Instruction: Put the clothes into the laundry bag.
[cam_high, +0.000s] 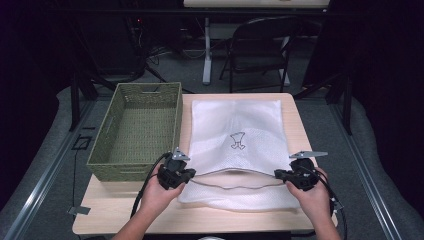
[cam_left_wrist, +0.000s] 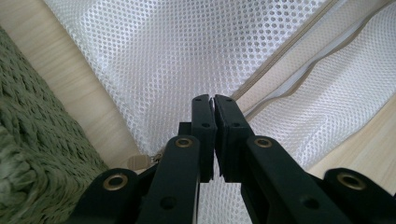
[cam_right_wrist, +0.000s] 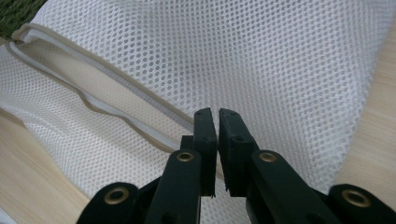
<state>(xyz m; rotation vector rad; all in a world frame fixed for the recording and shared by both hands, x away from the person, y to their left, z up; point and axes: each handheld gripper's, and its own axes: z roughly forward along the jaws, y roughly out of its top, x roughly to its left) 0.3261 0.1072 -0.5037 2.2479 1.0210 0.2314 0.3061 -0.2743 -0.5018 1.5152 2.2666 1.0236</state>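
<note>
High view: both grippers, left (cam_high: 189, 173) and right (cam_high: 278, 174), clamped on mesh bag (cam_high: 235, 131) top layer at 6 o'clock of table (cam_high: 115, 210), zipper open; next, lift evenly.

The table (cam_high: 240, 220) is being viewed from above and forward by the high camera, while the white mesh bag (cam_left_wrist: 187, 60) is being viewed at close range along each tool's jaws, shared by all three views.

text: none legible | mark: small dark outline emblem, no letters | on: white mesh bag (cam_high: 235, 135)
</note>
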